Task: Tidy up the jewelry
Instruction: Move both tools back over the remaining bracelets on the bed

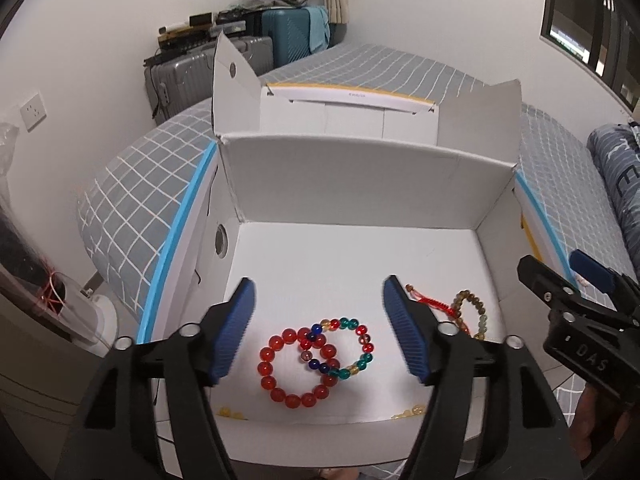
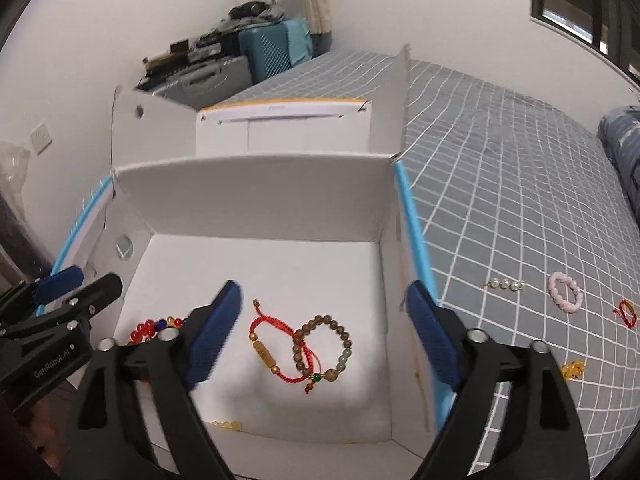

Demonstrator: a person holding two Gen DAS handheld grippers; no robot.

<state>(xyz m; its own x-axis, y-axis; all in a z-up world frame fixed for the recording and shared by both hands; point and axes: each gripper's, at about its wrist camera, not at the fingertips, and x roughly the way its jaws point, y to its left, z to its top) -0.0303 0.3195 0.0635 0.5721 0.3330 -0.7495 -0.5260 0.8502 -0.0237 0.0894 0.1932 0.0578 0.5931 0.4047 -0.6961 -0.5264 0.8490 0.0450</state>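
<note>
A white cardboard box [image 1: 360,184] stands open on the bed. On its floor lie a red bead bracelet [image 1: 294,368] and a multicoloured bead bracelet [image 1: 344,346], overlapping. My left gripper [image 1: 320,328] hovers over them, open, nothing between its blue pads. In the right wrist view a red cord bracelet [image 2: 276,346] and a brown bead bracelet [image 2: 322,348] lie crossed on the box floor [image 2: 280,272]. My right gripper [image 2: 324,334] hangs above them, open and empty. Yellow beads [image 2: 228,424] show at the box's near wall.
On the grey checked bedspread [image 2: 520,208] right of the box lie pearl earrings [image 2: 506,285], a pink bead bracelet [image 2: 565,297], a red cord piece [image 2: 626,312] and a small amber item [image 2: 573,370]. The box flaps [image 1: 232,92] stand upright. Suitcases [image 1: 288,40] stand by the far wall.
</note>
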